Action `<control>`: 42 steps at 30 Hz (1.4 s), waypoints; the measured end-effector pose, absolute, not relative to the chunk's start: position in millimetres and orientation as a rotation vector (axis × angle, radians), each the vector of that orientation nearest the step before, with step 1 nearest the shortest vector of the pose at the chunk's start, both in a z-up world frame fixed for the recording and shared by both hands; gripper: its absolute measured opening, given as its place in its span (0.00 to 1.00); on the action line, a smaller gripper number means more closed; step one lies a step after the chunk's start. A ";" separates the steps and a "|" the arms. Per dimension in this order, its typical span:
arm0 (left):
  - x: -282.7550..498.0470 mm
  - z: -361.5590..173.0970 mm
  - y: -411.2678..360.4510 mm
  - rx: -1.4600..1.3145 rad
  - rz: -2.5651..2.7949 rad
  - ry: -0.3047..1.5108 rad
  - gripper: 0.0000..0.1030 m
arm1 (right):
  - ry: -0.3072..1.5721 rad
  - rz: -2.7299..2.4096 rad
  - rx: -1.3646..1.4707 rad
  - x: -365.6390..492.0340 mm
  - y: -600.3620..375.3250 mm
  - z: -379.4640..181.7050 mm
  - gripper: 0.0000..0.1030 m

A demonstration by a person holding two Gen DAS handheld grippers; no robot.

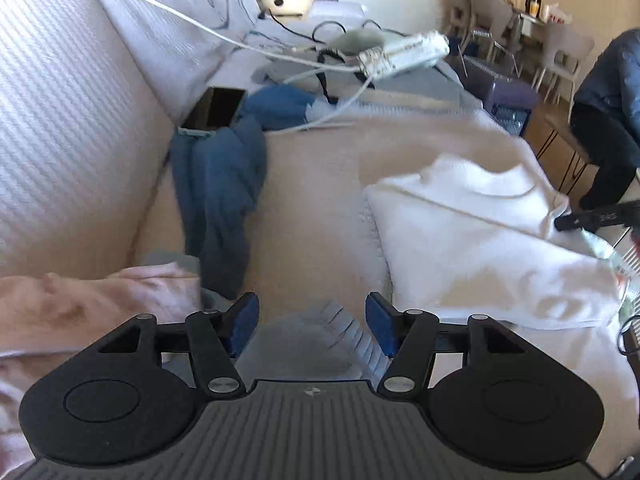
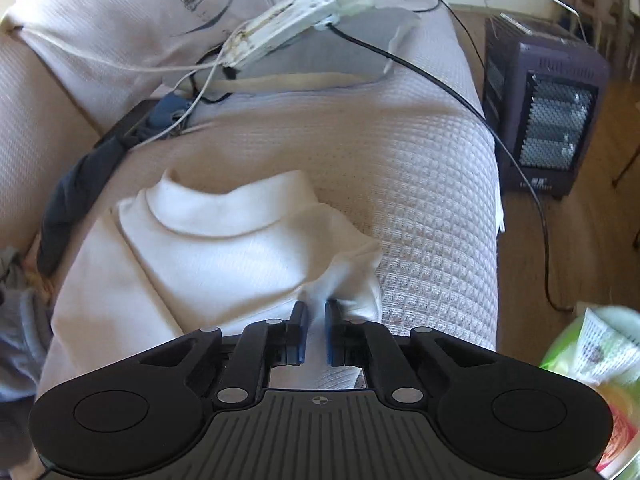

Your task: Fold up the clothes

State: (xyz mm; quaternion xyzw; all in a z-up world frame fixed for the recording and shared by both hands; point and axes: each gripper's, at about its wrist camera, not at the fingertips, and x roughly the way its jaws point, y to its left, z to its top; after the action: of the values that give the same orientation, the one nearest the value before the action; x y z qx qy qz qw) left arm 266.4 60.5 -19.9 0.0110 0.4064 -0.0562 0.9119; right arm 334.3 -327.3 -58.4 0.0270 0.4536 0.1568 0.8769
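Right tongs [image 2: 316,320] pinch the white top's [image 2: 224,248] edge; left tongs [image 1: 312,324] gape empty beside it.

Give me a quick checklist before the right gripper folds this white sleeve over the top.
1. Right gripper shut on the sleeve: ok.
2. Left gripper open and empty: ok.
3. White top lying flat, collar away from the grippers: ok.
4. Blue garment apart from the white top: ok.
5. White cables off the white top: ok.
6. Far sleeve already folded: cannot tell.
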 end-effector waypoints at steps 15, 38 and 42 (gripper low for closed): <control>399.9 -14.8 -14.2 0.080 -0.390 0.843 0.39 | 0.994 0.423 -0.211 367.0 -316.5 1.7 0.30; 438.9 -59.4 -86.2 0.269 -0.398 0.935 0.13 | 1.048 0.393 -0.203 413.5 -267.3 -44.9 0.24; 406.9 -26.4 -75.0 0.232 -0.412 0.887 0.12 | 0.994 0.362 -0.247 389.9 -261.7 -21.1 0.13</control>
State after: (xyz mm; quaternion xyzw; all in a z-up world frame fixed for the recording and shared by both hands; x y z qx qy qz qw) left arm 406.9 -75.0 -26.4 0.1113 0.4250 -0.1975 0.8764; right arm 389.9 -261.7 -21.1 -0.1176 0.4728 0.1720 0.8562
